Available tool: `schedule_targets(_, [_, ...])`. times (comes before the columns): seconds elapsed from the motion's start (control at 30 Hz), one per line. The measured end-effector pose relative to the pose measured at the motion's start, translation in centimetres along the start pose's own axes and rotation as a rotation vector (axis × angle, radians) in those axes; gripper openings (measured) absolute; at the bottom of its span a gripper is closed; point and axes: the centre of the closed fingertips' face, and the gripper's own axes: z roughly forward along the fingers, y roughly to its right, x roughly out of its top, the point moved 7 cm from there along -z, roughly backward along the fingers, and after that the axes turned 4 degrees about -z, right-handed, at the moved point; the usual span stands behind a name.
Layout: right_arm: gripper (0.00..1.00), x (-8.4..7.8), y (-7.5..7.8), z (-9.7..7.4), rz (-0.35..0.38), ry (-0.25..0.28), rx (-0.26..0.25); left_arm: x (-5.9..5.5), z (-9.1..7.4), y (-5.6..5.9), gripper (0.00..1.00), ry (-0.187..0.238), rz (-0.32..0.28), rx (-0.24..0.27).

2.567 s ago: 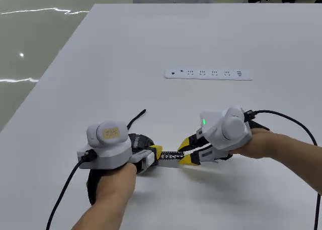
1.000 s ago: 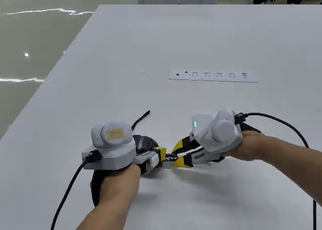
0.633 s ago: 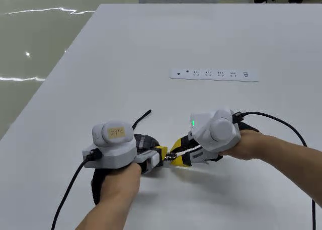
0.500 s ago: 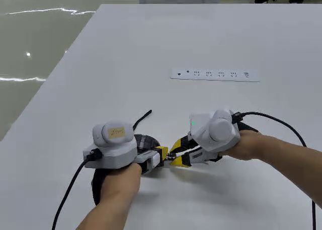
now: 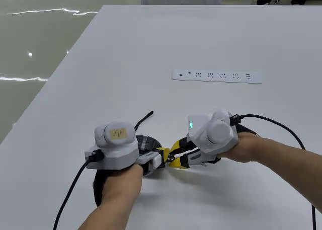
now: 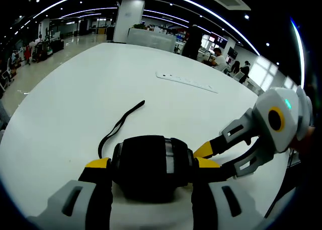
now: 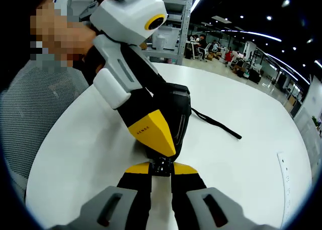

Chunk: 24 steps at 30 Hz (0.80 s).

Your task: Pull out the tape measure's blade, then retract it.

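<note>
Black tape measure, one, clamped by left tongs, right tongs.

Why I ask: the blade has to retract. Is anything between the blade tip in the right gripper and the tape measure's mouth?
Nothing visible. The right gripper pinches the blade tip right at the tape measure, which the left gripper clamps. The left gripper's yellow fingertip sits beside that path, not across it; the strap lies behind.

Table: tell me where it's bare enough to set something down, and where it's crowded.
Bare: the table between the power strip and the strap, and beyond the strip. Crowded: near edge, where left tongs and right tongs meet on the tape measure.
</note>
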Motion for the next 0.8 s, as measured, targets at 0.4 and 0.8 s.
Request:
schedule_targets(0.4, [0.14,0.10,-0.10,0.31,0.019,-0.003,-0.020,0.50,0.36,-0.10,0.60,-0.006,0.003,-0.005])
schedule_targets(0.8, [0.14,-0.25,-0.63,0.45,0.031,-0.013,-0.048,-0.17,0.05,0.35,0.60,-0.024,0.049,-0.023])
